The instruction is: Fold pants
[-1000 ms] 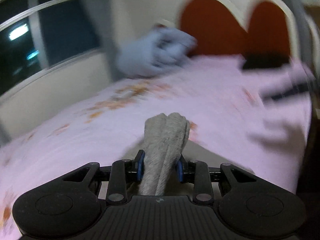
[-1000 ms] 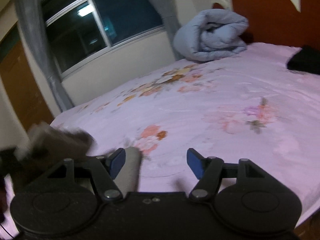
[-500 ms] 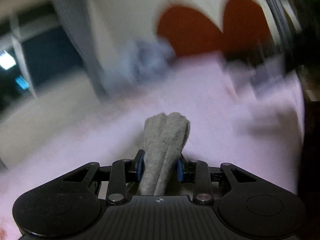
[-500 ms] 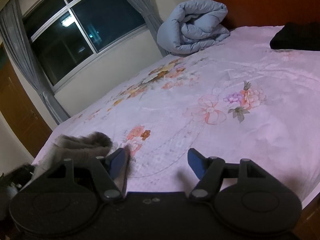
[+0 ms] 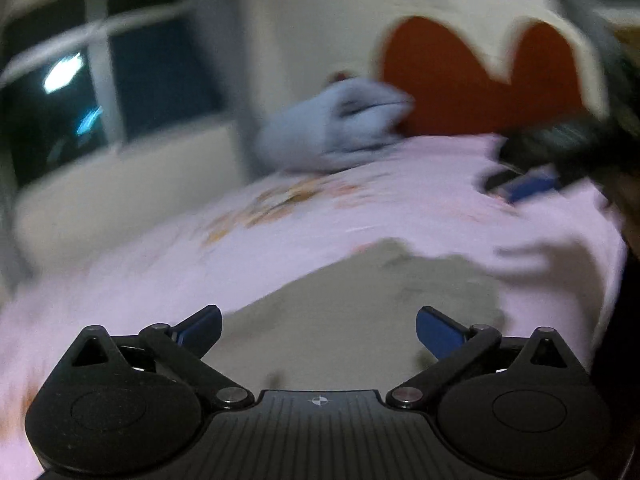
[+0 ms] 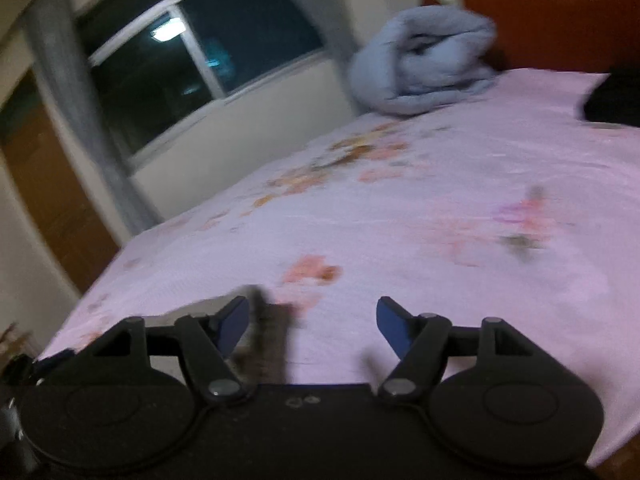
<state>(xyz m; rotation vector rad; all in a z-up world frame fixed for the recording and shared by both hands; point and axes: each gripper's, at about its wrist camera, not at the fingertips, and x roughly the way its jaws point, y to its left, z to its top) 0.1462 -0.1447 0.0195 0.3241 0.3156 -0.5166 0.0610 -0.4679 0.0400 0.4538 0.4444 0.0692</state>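
Pants: grey fabric lying flat on the pink floral bedsheet, directly ahead of and beneath the left gripper, spreading forward and toward the right side of that view. Long axis appears to run away from the left gripper toward the headboard end, slightly rightward; motion blur prevents a firmer call. Left gripper: jaws spread wide, nothing between them, fabric below rather than pinched. Right gripper: jaws also wide apart; a blurred strip of the grey cloth shows just beside its left finger, lying at the near-left corner of the bed. Whether that finger touches the cloth cannot be told. Judgement: both grippers are near the garment, the left centred over it, the right at its edge, so a next grasp would favour the left for the middle and the right for the near edge. Change versus a second ago: the left gripper then held a bunched fold of the grey fabric standing up between closed fingers; it has since let go, and the cloth now lies spread on the sheet. Right jaws were already apart and remain so. Background: rolled blue duvet far off by the headboard, well apart from the work.
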